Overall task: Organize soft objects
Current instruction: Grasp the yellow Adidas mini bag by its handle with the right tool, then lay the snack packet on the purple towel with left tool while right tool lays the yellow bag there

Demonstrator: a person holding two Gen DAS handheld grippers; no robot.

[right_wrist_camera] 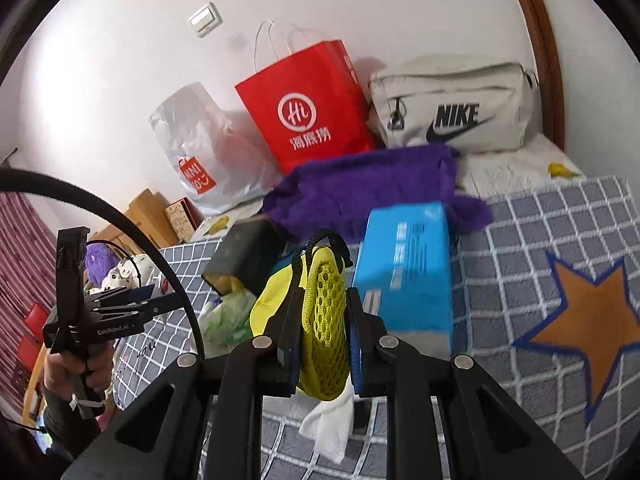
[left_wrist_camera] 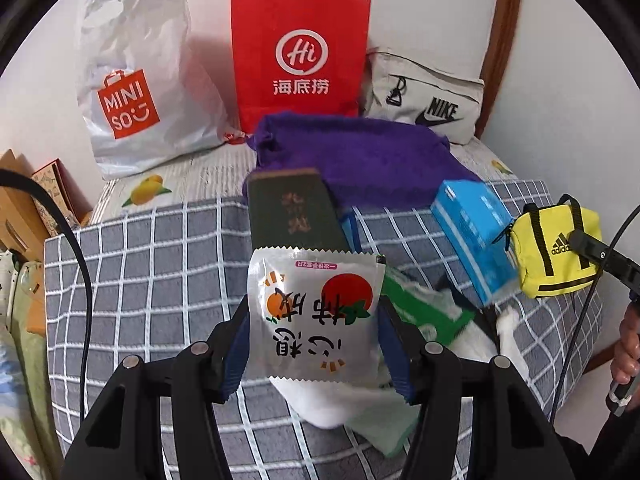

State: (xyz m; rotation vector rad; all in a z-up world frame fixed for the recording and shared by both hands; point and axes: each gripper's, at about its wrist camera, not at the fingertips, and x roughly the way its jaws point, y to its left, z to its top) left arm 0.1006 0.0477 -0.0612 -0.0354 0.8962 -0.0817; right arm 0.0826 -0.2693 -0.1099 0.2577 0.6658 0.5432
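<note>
My left gripper (left_wrist_camera: 312, 320) is shut on a silver snack packet (left_wrist_camera: 314, 312) with red and orange fruit print, held above the checked blanket (left_wrist_camera: 160, 272). My right gripper (right_wrist_camera: 323, 320) is shut on a small yellow Adidas bag (right_wrist_camera: 324, 316), which also shows at the right of the left wrist view (left_wrist_camera: 558, 250). A purple fluffy cloth (left_wrist_camera: 360, 156) lies behind, also seen from the right wrist (right_wrist_camera: 368, 192). A white tissue (right_wrist_camera: 332, 424) hangs below the yellow bag.
A red Haidilao paper bag (left_wrist_camera: 300, 56), a white Miniso plastic bag (left_wrist_camera: 136, 80) and a grey Nike pouch (left_wrist_camera: 428, 100) stand against the wall. A blue box (left_wrist_camera: 472, 236), a dark book (left_wrist_camera: 292, 212) and a green pack (left_wrist_camera: 424, 308) lie on the blanket.
</note>
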